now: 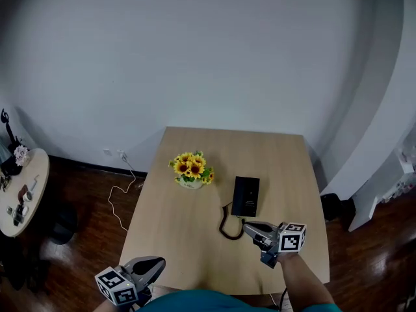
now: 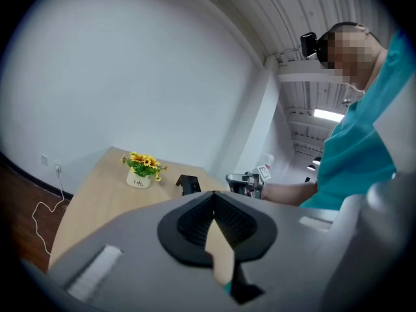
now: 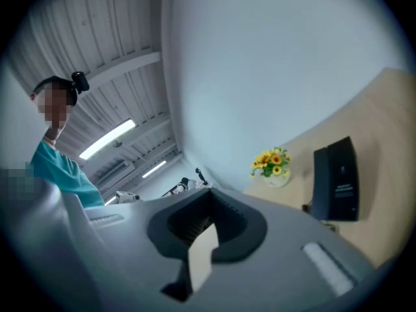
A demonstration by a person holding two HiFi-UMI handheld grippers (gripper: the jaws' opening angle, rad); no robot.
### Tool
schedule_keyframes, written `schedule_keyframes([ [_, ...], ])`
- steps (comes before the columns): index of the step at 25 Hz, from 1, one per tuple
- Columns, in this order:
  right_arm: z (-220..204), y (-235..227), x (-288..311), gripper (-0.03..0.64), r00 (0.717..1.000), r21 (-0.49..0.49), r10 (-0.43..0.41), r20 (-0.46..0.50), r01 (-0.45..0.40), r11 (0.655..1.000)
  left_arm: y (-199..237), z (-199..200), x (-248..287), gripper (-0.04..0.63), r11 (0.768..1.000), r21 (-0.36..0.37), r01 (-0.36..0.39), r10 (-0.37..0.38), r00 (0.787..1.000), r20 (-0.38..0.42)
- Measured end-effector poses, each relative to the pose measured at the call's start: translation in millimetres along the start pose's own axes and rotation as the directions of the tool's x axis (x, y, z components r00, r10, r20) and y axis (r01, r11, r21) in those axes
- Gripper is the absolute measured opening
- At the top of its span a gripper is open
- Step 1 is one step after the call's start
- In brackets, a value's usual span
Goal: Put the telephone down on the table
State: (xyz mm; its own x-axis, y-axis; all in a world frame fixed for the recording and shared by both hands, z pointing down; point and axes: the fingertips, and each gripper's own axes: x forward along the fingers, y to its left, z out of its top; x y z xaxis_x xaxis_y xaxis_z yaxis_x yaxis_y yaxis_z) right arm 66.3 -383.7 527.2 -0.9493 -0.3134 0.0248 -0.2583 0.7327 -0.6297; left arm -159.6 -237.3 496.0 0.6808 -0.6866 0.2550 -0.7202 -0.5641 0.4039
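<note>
The black telephone [image 1: 246, 195] lies flat on the light wooden table [image 1: 188, 239], right of centre. Its dark coiled cord [image 1: 227, 227] curls toward the front edge. My right gripper [image 1: 247, 227] is over the front right of the table, just short of the telephone and beside the cord, shut with nothing in it. In the right gripper view the telephone [image 3: 337, 179] is ahead to the right of the shut right gripper [image 3: 208, 194]. My left gripper [image 1: 158, 262] hangs at the table's front left edge, shut and empty. The left gripper [image 2: 213, 195] faces the telephone [image 2: 188, 184] from afar.
A white pot of sunflowers [image 1: 191, 169] stands on the table left of the telephone. On the dark floor a white cable [image 1: 119, 203] runs from a wall socket. A round side table [image 1: 34, 194] with small items stands far left, white furniture [image 1: 383, 187] at the right.
</note>
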Motion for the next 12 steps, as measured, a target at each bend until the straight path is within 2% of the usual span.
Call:
schedule_keyframes([
  [6,-60.4,132.9,25.6,0.002,0.998,-0.035,0.006,0.068,-0.004,0.999,-15.1,-22.8,-98.4,0.005,0.993,0.065,0.094,-0.094,0.996,0.001],
  [12,-125.6,232.7,27.8,0.000,0.999,-0.084,-0.032,0.021,0.034,0.996,-21.0,-37.5,-175.7,0.005,0.991,0.041,0.124,-0.126,0.991,0.045],
])
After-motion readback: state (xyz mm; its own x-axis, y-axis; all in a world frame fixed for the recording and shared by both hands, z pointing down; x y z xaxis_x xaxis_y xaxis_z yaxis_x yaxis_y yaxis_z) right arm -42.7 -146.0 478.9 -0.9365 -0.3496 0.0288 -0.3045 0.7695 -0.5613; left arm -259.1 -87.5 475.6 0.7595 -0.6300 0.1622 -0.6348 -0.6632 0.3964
